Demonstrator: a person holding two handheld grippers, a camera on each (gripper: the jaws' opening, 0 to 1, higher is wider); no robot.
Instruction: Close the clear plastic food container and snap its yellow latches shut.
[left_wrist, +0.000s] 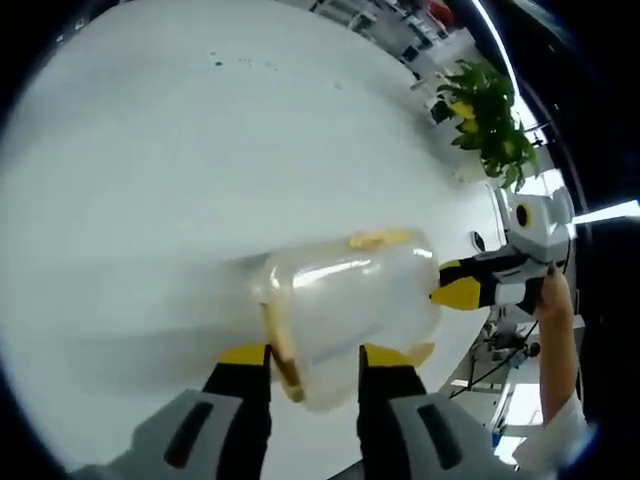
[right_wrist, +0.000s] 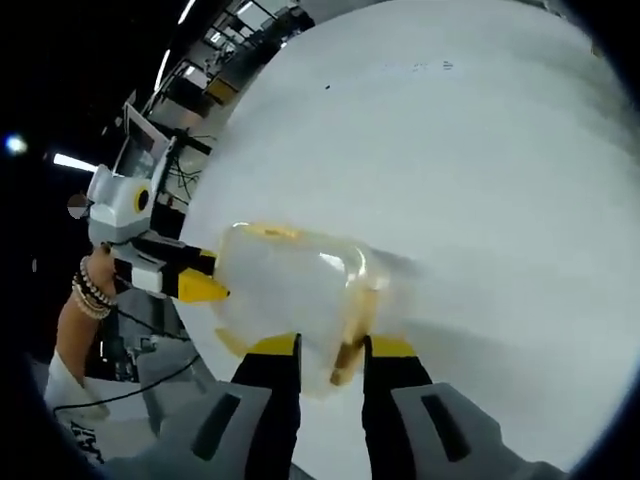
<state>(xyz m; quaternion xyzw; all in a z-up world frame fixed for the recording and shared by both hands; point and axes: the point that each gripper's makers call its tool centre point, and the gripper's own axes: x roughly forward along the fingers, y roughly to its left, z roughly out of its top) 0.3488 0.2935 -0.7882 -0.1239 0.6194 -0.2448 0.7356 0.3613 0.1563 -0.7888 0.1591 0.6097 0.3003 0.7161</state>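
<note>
While blurred, clear container (left_wrist: 350, 315) with yellow latches (left_wrist: 380, 239)

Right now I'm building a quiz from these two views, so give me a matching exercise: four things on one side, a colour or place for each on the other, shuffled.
Things:
1. container
2. latch
3. table
4. plant

Descriptions:
A. white, broad surface
B. green, past the table's far edge
C. clear plastic, between the left gripper's yellow tips
D. yellow, on the container's edge

Pairs: 1-C, 2-D, 3-A, 4-B
</note>
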